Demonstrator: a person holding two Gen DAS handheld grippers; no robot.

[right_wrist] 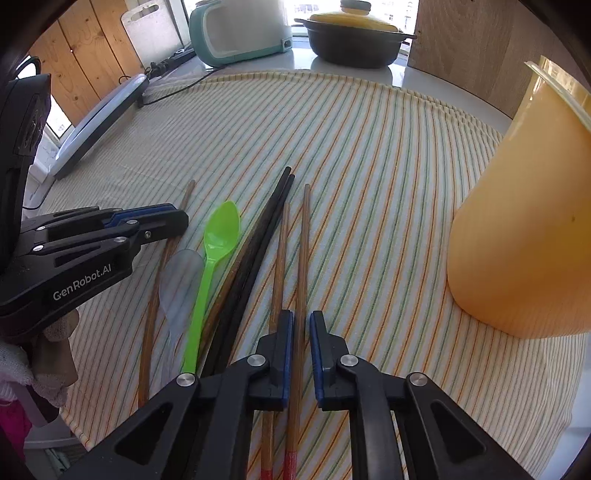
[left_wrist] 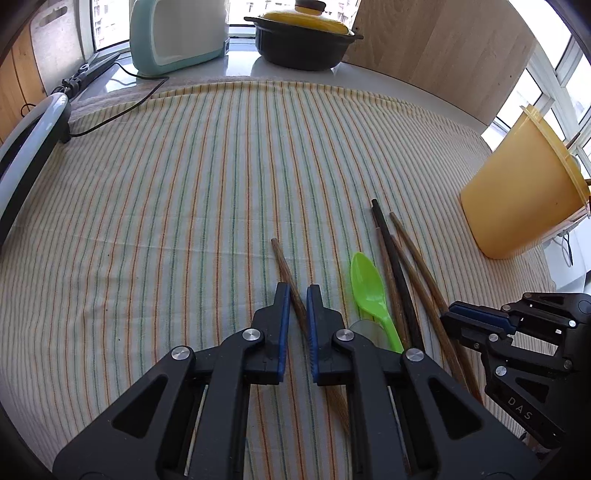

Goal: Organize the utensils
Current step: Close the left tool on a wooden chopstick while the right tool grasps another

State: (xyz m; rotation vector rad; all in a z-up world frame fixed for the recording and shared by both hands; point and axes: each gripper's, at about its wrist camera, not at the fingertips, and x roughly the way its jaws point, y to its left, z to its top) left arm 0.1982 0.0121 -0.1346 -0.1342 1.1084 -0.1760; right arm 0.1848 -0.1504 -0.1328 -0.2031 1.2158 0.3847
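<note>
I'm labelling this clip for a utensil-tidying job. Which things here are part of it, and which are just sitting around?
Part of the job: brown chopsticks, black chopsticks, green spoon, clear spoon, yellow cup.

Just sitting around: pot, toaster, cutting board, striped cloth.

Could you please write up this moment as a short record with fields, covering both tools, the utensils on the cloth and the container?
surface: striped cloth
left tool: shut on a lone brown chopstick
right tool: shut on a red-ended wooden chopstick
loose utensils: green spoon, clear spoon, black chopsticks, further brown chopsticks
container: yellow tub, upright on the cloth, right of the utensils
background: dark pot with yellow lid, pale green appliance
</note>
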